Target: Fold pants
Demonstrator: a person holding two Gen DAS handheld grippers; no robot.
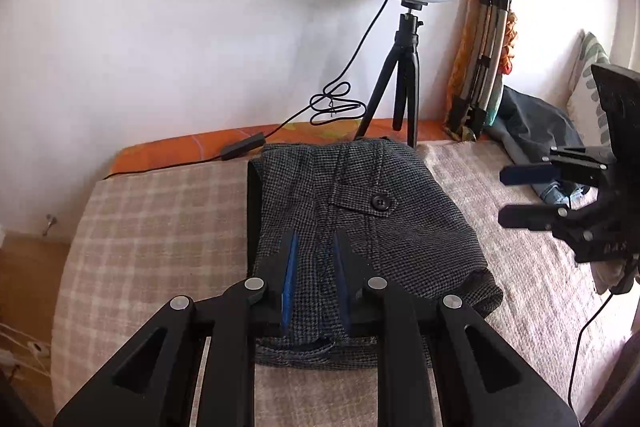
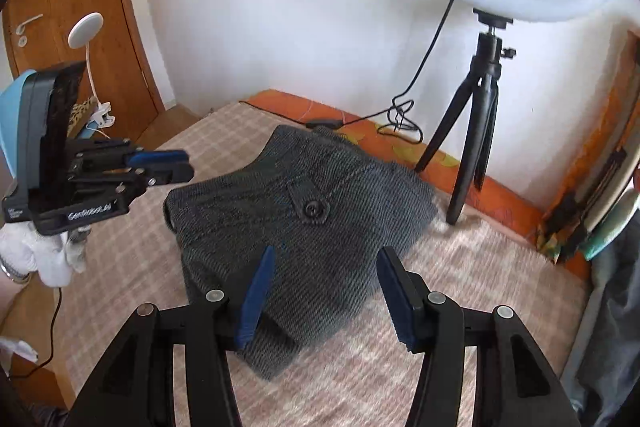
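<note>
The dark grey checked pants (image 1: 360, 227) lie folded into a compact stack on the plaid bed cover, a buttoned pocket flap on top; they also show in the right wrist view (image 2: 296, 223). My left gripper (image 1: 314, 251) hovers over the near part of the stack, its blue-padded jaws a little apart with nothing held between them; it also shows from the side in the right wrist view (image 2: 176, 165). My right gripper (image 2: 326, 267) is open and empty above the near edge of the pants; in the left wrist view it (image 1: 506, 195) hangs to the right of the stack.
A ring light on a black tripod (image 1: 404, 83) stands behind the pants, its cable and inline switch (image 1: 242, 147) at the bed's far edge. A folded tripod (image 1: 480, 67) and dark clothes (image 1: 536, 123) sit at the far right. A wooden door (image 2: 76, 27) is at left.
</note>
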